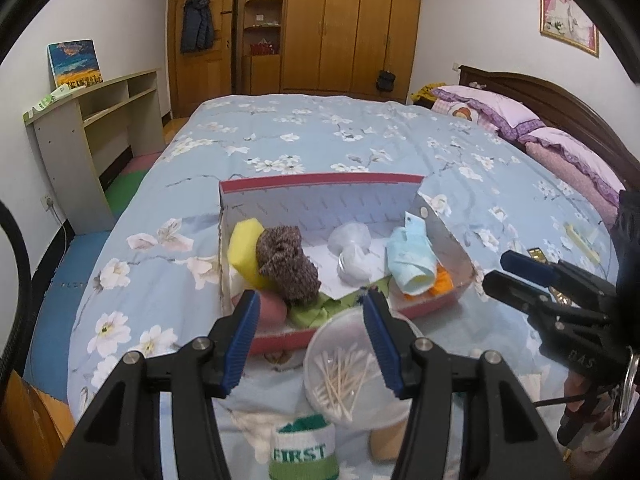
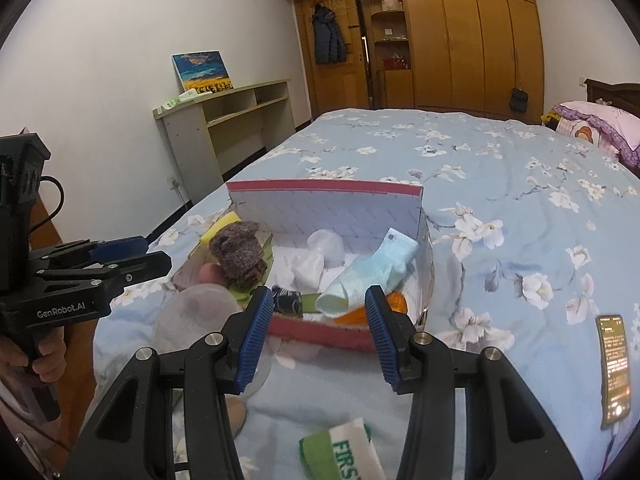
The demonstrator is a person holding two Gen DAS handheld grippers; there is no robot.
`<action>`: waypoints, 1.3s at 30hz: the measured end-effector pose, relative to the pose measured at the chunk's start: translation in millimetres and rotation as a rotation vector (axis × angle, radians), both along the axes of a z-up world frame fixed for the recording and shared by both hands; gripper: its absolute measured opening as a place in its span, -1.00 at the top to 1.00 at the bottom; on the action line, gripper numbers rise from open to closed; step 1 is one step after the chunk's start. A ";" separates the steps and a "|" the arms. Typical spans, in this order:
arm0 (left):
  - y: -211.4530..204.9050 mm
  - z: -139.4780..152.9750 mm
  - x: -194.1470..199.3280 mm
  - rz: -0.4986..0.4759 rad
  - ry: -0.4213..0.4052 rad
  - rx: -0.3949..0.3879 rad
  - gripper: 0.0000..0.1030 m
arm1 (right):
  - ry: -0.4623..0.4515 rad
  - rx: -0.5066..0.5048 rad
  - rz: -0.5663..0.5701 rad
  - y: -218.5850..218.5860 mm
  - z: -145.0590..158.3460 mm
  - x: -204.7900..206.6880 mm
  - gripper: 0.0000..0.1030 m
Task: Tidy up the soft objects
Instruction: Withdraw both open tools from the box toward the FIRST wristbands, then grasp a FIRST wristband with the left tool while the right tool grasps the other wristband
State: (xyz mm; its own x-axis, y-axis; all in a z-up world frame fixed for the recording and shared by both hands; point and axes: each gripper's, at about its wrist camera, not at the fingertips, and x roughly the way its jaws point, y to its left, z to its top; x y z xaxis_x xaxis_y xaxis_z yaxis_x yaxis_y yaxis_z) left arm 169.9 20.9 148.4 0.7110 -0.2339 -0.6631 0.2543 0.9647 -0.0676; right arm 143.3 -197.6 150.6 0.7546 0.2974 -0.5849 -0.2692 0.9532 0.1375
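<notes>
Two grippers, both with fingers apart and empty. Left wrist view: left gripper (image 1: 310,336) hovers over the bed (image 1: 340,136); box (image 1: 320,184) at 12 o'clock, cotton swab tub (image 1: 352,376) between fingers. Right wrist view: right gripper (image 2: 316,336); blue sock (image 2: 368,272) in box at 12 o'clock, wristband (image 2: 344,452) at 6 o'clock.
</notes>
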 end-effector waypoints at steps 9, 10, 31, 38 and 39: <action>8.1 -9.1 -25.9 0.008 0.031 -0.010 -0.10 | -0.003 -0.002 0.003 1.3 -0.1 -24.8 0.05; 9.5 -10.3 -29.3 0.010 0.033 -0.011 -0.10 | -0.001 -0.003 0.002 1.2 -0.7 -28.4 0.05; 23.6 -63.8 -61.4 0.045 0.176 -0.027 -0.10 | 0.059 -0.016 -0.031 -8.2 -29.3 -69.7 0.05; 22.0 -78.8 -60.7 0.056 0.209 -0.021 -0.10 | 0.117 -0.005 -0.061 -18.9 -50.0 -68.1 0.05; 21.1 -80.2 -60.4 0.057 0.210 -0.016 -0.10 | 0.126 -0.003 -0.064 -20.4 -52.9 -67.3 0.04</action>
State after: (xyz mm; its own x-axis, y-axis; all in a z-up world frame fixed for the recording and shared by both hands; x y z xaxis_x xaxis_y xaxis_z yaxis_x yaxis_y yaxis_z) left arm 109.6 42.1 68.2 0.5700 -0.2090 -0.7946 0.1787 0.9755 -0.1285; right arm 76.0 -218.1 97.8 0.6927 0.2493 -0.6768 -0.1888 0.9683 0.1634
